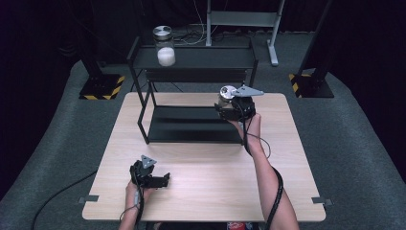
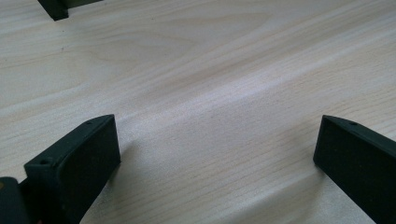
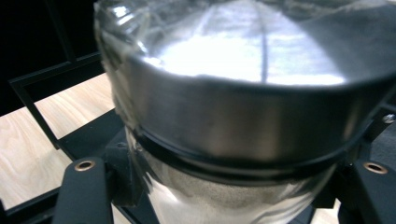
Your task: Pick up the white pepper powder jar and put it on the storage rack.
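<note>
A glass jar (image 1: 227, 94) with a silver metal lid and pale contents hangs above the right end of the black rack's lower shelf (image 1: 186, 125). My right gripper (image 1: 224, 107) is shut on it below the lid. In the right gripper view the jar (image 3: 243, 112) looms very close, with my right gripper (image 3: 229, 189) closed around its glass body. A second jar (image 1: 164, 47) holding white powder stands on the rack's top shelf at the left. My left gripper (image 1: 164, 180) rests low near the table's front edge, open, with nothing between the jaws; my left gripper (image 2: 217, 154) has bare wood beneath it.
The black two-tier rack (image 1: 143, 103) stands on the back half of the wooden table (image 1: 201, 191); one of its feet (image 2: 55, 8) is at the top left of the left gripper view. Dark stands with hazard-striped bases (image 1: 101, 87) sit on the floor behind.
</note>
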The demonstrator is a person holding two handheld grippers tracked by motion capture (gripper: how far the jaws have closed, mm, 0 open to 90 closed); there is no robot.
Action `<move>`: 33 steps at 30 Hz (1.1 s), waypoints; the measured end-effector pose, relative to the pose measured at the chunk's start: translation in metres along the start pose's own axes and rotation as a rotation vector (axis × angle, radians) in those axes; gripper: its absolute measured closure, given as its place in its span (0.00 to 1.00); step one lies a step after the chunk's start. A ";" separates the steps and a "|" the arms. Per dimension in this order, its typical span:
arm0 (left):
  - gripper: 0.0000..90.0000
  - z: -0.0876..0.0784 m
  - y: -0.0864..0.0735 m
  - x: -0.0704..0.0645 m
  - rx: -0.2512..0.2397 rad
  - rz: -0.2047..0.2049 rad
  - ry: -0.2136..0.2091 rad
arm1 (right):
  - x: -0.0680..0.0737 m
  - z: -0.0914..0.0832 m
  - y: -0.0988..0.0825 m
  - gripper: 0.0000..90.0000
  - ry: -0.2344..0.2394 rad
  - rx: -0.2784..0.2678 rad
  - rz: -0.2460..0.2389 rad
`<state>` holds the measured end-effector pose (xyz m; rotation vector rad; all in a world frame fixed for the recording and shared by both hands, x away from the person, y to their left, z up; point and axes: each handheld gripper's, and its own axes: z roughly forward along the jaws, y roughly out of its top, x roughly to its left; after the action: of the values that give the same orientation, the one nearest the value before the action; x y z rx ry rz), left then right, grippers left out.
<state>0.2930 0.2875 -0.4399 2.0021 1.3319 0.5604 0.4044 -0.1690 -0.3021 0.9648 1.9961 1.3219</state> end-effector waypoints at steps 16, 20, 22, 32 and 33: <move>0.00 0.000 0.000 0.000 0.000 0.000 0.000 | -0.011 -0.009 0.027 0.34 -0.017 -0.031 -0.004; 0.00 0.000 0.000 0.000 0.000 0.000 0.000 | -0.014 -0.012 0.032 0.34 -0.016 -0.044 0.003; 0.00 0.000 0.000 0.000 0.000 0.000 0.000 | -0.014 -0.013 0.034 0.34 -0.019 -0.046 0.000; 0.00 0.000 0.000 0.000 0.000 0.000 0.000 | -0.018 -0.021 0.050 0.34 -0.025 -0.060 -0.001; 0.00 0.000 0.000 0.000 -0.002 -0.002 0.001 | -0.018 -0.022 0.051 0.34 -0.023 -0.060 -0.001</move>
<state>0.2928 0.2872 -0.4402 1.9993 1.3332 0.5612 0.4116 -0.1820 -0.2456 0.9467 1.9279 1.3560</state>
